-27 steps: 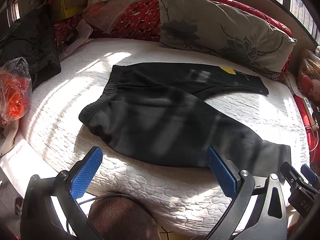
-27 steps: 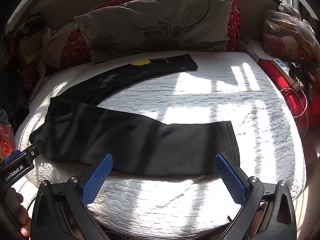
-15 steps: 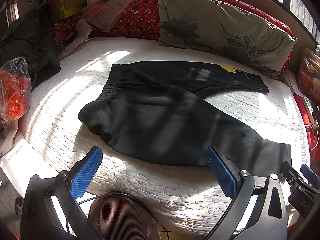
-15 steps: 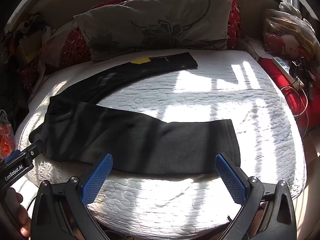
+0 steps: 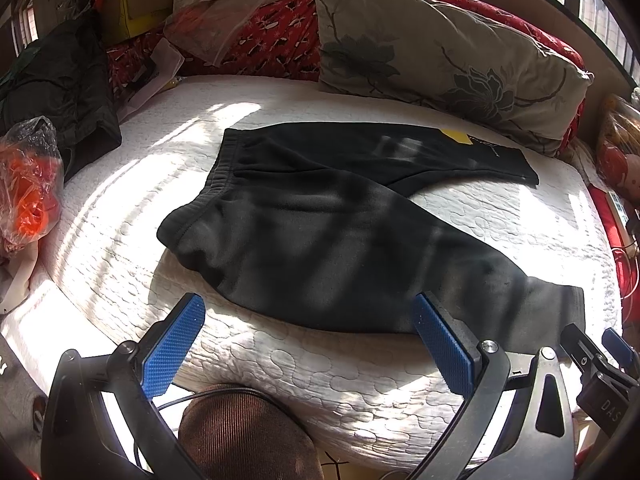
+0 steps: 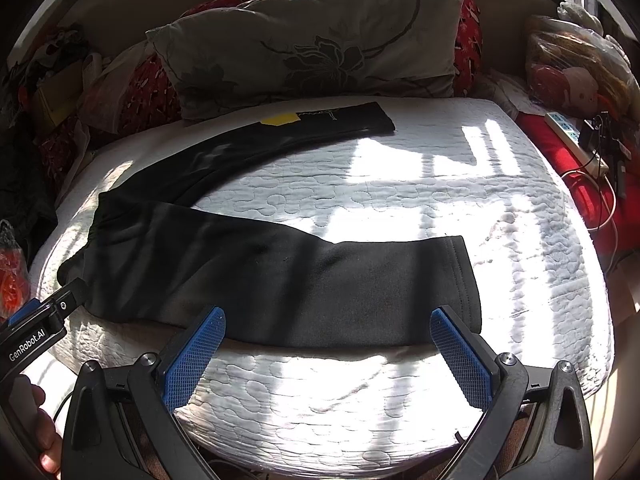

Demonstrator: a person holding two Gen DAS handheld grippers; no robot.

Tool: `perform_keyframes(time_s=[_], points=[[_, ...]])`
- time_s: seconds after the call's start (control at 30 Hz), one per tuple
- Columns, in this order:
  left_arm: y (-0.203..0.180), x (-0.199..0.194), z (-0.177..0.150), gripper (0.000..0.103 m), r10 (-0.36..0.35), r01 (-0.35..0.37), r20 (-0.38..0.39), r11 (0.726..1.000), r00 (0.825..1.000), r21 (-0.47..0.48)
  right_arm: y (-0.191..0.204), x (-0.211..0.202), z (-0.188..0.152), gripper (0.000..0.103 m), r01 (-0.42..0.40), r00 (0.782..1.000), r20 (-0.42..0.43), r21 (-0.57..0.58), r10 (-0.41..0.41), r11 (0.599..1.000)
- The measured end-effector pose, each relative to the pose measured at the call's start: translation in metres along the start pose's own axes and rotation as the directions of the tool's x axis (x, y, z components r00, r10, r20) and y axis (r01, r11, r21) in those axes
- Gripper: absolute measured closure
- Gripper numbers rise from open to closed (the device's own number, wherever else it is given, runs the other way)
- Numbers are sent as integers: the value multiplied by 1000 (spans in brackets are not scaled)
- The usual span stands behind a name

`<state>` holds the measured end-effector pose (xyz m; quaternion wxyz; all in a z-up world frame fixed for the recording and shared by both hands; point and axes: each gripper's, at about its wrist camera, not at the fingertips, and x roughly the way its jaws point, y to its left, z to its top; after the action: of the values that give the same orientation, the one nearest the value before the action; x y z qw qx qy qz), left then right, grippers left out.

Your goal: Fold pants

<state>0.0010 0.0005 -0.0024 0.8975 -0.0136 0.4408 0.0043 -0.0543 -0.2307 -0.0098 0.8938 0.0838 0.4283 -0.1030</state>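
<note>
Jaws of left gripper and right gripper spread wide, empty. Black pants flat on white quilted bed, legs splayed, waistband left, near pillow.

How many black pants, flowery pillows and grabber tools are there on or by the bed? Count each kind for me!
Black pants: 1, spread on the white bed.
Flowery pillow: 1.
Grabber tools: 2, the left gripper and the right gripper, both with fingers apart.
Total: 4.
</note>
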Motion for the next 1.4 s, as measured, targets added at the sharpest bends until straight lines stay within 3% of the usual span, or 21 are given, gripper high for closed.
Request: perform_keyframes(time_s=[0.7,0.93,1.1,1.2,1.4], points=[[-1,9,1,0,3,-3,4,1000,1000,15,-2,6,1,0,5,1000,-17,3,-5,1000],[-1,22,10,0,54,-51,-40,996,998,68,-8,8,13,0,11,1000,-14,-10,-11,1000],[13,37,33,0,111,-99,-81,986,991,135,-29,11,52,0,15,1000,11,-20,-14,1000],[32,49,58,0,99,-85,-113,989,989,121,-49,19,88,0,8,1000,18,-25,-7,1000],[76,79,116,0,123,-112,-169,991,978,74,-87,62,175,0,82,996,21,-65,-81,994]])
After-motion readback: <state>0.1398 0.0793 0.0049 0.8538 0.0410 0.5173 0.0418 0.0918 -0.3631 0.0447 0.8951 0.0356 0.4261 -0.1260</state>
